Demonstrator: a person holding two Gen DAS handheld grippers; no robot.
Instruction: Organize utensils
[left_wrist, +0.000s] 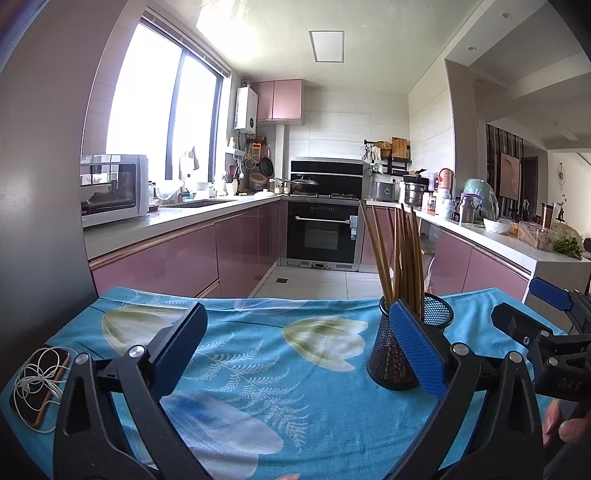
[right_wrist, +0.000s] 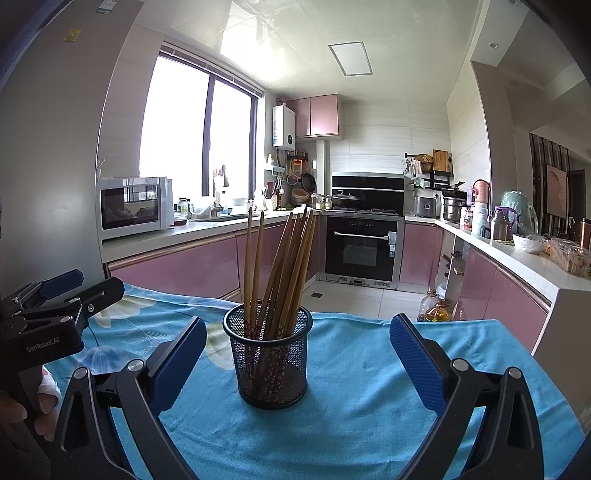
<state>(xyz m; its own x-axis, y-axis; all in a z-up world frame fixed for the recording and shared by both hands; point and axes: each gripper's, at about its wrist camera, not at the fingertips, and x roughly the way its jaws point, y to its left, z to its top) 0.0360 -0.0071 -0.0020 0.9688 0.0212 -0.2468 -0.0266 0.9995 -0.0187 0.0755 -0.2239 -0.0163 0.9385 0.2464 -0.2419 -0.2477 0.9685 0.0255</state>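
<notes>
Your left gripper (left_wrist: 299, 350) and right gripper (right_wrist: 298, 363): fingers spread wide, holding nothing; chopsticks (right_wrist: 284, 269) upright in black mesh holder (right_wrist: 271, 363) on blue floral tablecloth (right_wrist: 354, 413); phone with white earphones (left_wrist: 38, 384) at cloth's left edge; pink kitchen cabinets (left_wrist: 184, 258), oven (left_wrist: 321, 232) behind

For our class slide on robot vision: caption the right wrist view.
Open right gripper faces a mesh holder of chopsticks on a blue cloth.

A blue floral tablecloth (right_wrist: 369, 387) carries a mesh holder (right_wrist: 269, 363) and a phone (left_wrist: 40, 387).
</notes>
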